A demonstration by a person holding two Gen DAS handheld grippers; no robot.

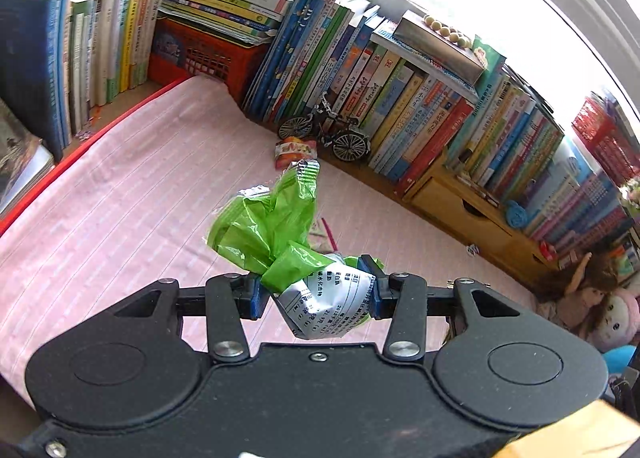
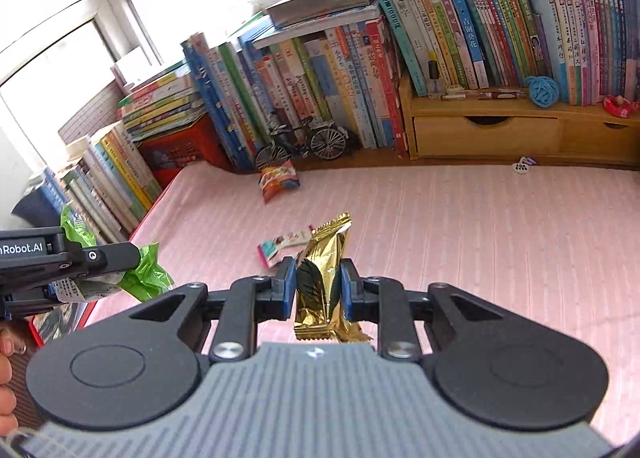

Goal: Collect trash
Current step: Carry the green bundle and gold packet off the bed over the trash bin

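Observation:
My left gripper is shut on a crumpled green and white snack bag, held up above the pink striped mat. That same green bag shows at the left edge of the right wrist view, in the left gripper. My right gripper is shut on a gold foil wrapper, standing upright between the blue pads. On the mat lie a pink and white wrapper just beyond the gold one and an orange snack packet near the toy bicycle; the packet also appears in the left wrist view.
Rows of books line the back and left sides. A model bicycle stands before them, a red crate at the left, a wooden drawer shelf at the right. Dolls lie at the right. A hand shows low left.

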